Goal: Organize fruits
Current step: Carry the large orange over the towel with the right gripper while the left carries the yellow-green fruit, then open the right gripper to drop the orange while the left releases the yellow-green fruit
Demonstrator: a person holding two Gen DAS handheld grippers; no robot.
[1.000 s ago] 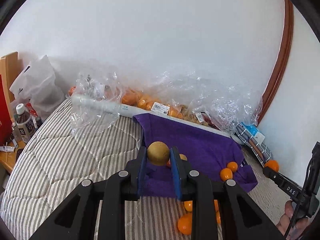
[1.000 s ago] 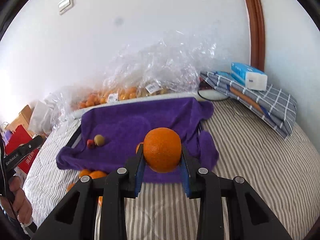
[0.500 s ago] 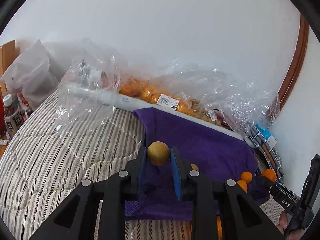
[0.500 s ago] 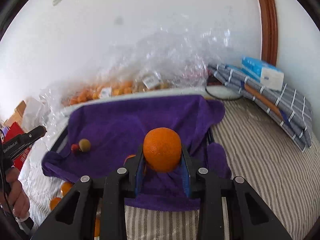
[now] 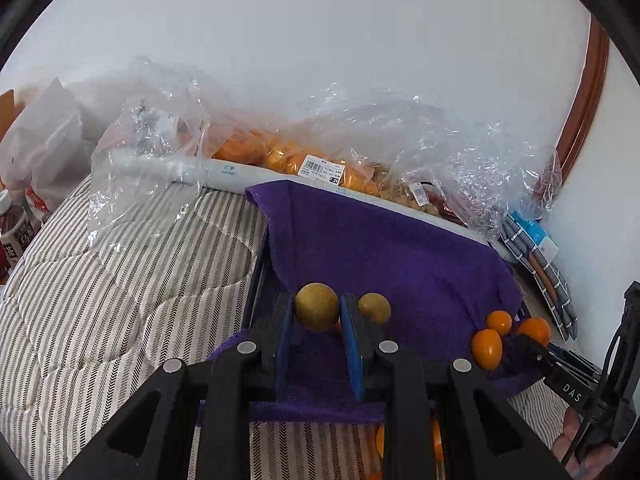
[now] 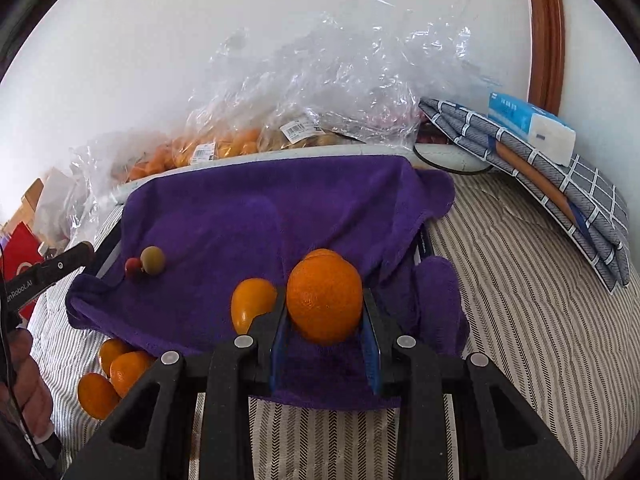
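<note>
Towel (image 6: 248, 216) middle open (plastic bags (image 6: 320, 80) block rear).

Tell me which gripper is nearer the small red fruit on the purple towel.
Left. The left gripper holds its brown fruit right over the red fruit; the right gripper is at the towel's opposite side.

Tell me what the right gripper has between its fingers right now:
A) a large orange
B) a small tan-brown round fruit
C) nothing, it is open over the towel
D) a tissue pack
A. In the right wrist view the right gripper is closed on a large orange above the purple towel; the small tan-brown fruit sits in the left gripper instead.
</note>
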